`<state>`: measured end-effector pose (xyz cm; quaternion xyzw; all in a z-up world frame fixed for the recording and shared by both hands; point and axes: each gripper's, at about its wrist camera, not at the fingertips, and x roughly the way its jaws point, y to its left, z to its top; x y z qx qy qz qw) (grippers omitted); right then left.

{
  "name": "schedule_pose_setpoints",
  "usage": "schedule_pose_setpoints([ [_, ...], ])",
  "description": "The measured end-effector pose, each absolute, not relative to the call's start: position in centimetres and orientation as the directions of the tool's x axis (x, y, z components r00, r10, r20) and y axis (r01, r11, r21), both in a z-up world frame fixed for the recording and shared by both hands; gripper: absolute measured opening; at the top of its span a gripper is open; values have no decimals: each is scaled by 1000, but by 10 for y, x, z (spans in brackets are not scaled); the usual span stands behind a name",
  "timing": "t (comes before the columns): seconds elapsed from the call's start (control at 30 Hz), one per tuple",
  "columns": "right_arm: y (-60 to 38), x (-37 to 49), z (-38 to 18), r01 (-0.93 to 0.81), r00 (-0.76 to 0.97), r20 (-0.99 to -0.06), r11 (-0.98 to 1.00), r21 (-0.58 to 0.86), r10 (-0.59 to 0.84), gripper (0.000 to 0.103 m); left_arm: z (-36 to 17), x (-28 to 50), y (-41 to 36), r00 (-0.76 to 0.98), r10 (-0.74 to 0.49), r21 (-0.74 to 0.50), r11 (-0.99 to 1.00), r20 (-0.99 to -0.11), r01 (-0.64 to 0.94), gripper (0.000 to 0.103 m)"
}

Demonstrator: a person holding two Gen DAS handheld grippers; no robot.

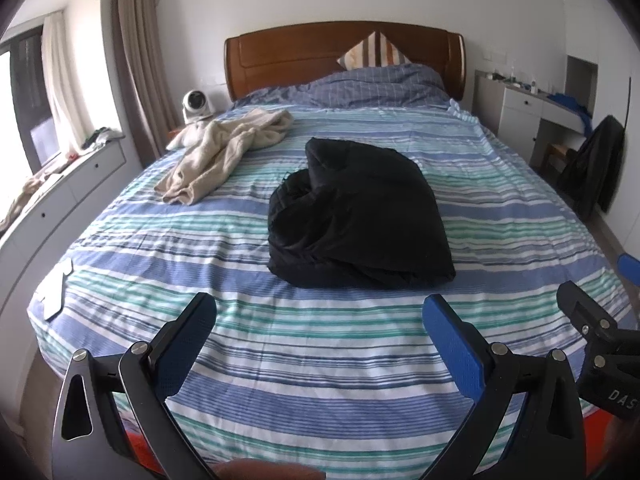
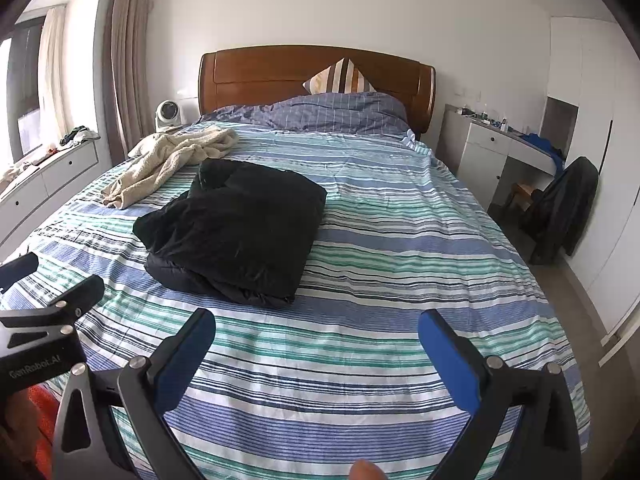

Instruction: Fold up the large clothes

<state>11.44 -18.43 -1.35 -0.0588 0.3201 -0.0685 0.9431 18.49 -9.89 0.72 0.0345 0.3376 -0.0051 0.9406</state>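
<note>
Black garment (image 1: pixel 360 216) lies folded on bed (image 1: pixel 280 360), beige robe (image 1: pixel 224 148) beside.

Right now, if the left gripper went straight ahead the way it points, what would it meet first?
Probably the folded black garment, which sits centred ahead between the open left gripper fingers. Only bare striped bedsheet lies before it; depth is hard to judge through the fisheye.

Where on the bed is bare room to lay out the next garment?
Free: the striped sheet between both open claws, left claw and right claw, and the folded black garment; also the stretch right of it toward the desk. Crowded: the far left, where the cream garment sprawls.
</note>
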Motion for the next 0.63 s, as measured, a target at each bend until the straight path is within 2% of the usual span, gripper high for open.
schedule_pose_setpoints([
  [0.63,-183,112,-16,99,779,-599,979,-177,-186,103,6,180,-99,790,21,63,998,-612,22,101],
])
